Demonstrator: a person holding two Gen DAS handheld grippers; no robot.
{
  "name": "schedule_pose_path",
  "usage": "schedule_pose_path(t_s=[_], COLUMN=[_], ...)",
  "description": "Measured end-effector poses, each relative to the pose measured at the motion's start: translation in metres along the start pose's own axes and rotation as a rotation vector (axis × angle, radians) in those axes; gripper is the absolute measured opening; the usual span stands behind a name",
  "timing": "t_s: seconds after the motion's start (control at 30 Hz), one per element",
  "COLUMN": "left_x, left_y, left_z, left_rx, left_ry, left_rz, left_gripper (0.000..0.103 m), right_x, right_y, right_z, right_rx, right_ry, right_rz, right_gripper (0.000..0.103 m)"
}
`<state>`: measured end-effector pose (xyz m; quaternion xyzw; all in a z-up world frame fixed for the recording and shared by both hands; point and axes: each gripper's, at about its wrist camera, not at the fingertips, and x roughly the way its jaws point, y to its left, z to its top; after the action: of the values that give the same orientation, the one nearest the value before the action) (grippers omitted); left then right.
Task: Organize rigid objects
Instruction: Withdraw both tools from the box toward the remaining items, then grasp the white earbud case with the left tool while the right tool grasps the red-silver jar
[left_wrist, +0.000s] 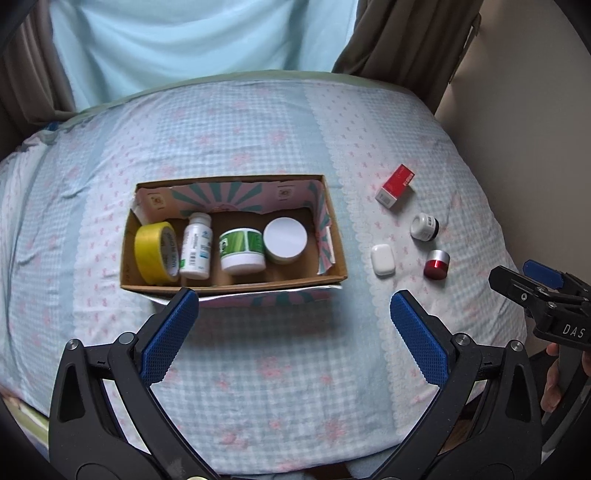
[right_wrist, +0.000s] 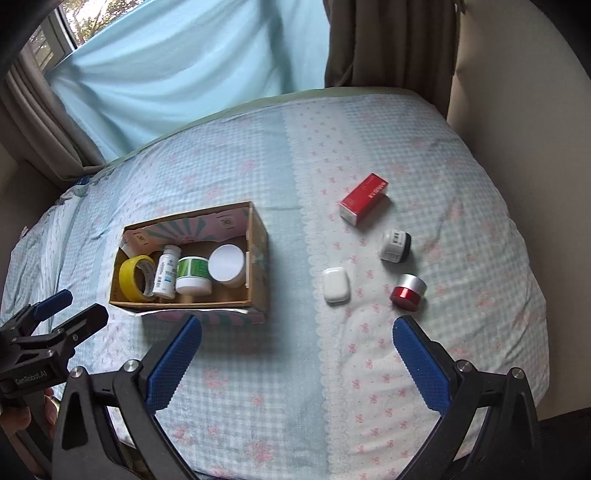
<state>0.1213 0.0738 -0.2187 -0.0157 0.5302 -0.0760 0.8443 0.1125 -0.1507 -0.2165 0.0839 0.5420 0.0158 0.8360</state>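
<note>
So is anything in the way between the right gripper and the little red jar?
Nothing visible. The right gripper is open, and only bare bedsheet lies between it and the red jar. The white case sits off to the left.

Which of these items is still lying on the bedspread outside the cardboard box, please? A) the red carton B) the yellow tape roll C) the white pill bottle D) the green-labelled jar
A: the red carton lies on the bedspread to the right of the cardboard box, while the other three sit inside it.
</note>
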Motion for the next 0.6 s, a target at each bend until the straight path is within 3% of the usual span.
schedule_pose_path(t_s=[0.33, 0.6], left_x=[0.053, 0.159], left_y=[-0.111, -0.157], left_z=[-0.012, -0.019], left_rx=[-0.075, -0.069], left_ry=[0.016, 0.081], left_rz=[0.06, 0.068], left_gripper=[0.103, 0.103], right_x=[0.03, 0.105], right_y=[-0.108, -0.145], right_z=[0.008, 0.005], right_rx=[-0.086, -0.401], right_ry=[0.016, 0.027], right_rz=[0.034, 0.07], right_gripper=[0.103, 0.102])
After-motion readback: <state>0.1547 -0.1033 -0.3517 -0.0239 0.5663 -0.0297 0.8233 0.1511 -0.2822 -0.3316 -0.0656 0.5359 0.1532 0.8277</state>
